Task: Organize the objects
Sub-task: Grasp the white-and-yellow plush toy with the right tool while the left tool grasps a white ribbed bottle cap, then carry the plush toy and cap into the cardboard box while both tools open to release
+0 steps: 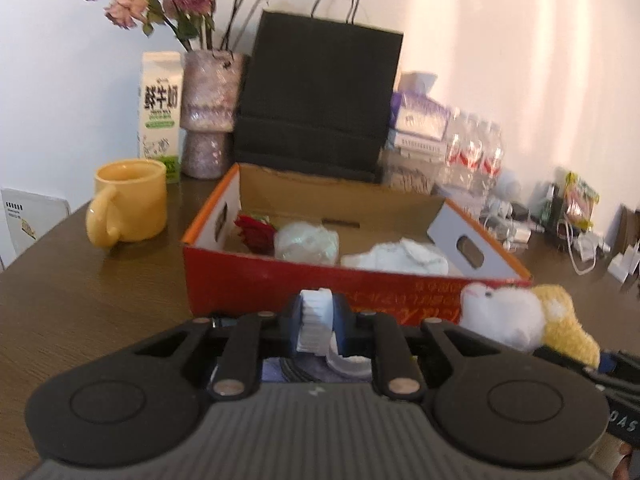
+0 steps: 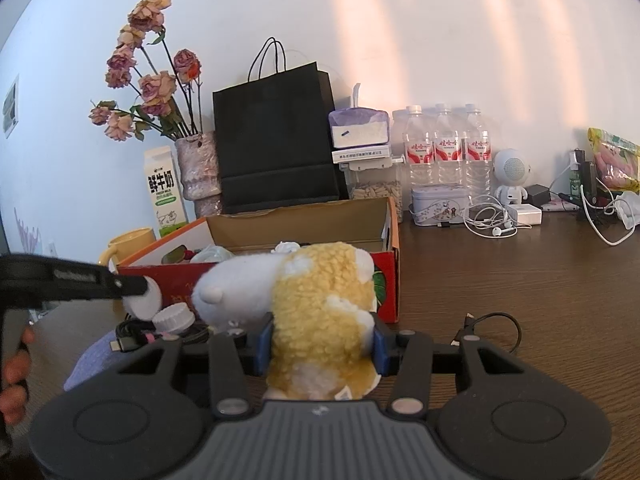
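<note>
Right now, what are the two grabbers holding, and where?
Left gripper pinches a white bottle cap by its sides. Right gripper squeezes the plush toy around its yellow body.

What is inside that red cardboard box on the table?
Inside the red cardboard box: a dark red rose, a crumpled clear plastic wrap and a crumpled white tissue. Its near wall hides the floor closest to us.

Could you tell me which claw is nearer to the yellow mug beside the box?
The left. The left claw, shut on a white cap, sits before the box near the yellow mug. The right claw, gripping the plush toy, is farther off.
</note>
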A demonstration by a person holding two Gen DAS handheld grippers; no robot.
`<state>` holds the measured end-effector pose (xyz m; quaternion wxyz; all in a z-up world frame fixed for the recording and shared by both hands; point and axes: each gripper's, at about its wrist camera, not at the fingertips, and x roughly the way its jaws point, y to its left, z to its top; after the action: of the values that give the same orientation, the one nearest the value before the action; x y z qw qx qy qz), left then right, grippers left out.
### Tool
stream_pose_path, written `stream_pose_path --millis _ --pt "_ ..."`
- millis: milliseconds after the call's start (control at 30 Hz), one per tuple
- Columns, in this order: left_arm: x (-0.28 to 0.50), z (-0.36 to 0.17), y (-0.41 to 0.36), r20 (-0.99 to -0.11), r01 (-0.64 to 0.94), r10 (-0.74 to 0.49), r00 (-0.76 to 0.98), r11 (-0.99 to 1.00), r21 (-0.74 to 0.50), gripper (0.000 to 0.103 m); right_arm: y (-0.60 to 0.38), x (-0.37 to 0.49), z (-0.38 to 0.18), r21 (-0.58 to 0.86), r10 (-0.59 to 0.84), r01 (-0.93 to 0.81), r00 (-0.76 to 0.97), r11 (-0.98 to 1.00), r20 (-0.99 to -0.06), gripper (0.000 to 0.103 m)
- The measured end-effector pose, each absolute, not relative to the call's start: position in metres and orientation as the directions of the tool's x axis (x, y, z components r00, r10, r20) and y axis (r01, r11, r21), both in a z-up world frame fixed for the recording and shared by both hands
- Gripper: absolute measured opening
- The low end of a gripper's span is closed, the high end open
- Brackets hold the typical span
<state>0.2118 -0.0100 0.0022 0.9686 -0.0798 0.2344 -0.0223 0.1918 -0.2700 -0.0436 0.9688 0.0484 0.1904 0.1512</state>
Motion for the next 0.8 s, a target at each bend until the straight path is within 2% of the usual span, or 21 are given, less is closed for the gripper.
stream_pose_path --millis 367,667,800 --pt "0.199 0.02 0.001 -0.399 0.025 -0.101 0.911 0.981 -0.191 0.017 -0.268 0.188 -0.04 0.144 0.311 -0.278 0.891 0.95 -0.331 0.045" --pt "0.213 0.041 0.003 -0.354 0.047 -0.105 0.929 0.984 -0.169 0.017 -0.254 0.193 0.001 0.128 0.347 -0.326 0.911 0.937 -0.224 0.045" --pt "0.23 0.051 0.004 -0.334 0.051 -0.111 0.936 0.981 -0.185 0.017 -0.244 0.219 0.016 0.143 0.356 -0.331 0.907 0.933 -0.223 0.045"
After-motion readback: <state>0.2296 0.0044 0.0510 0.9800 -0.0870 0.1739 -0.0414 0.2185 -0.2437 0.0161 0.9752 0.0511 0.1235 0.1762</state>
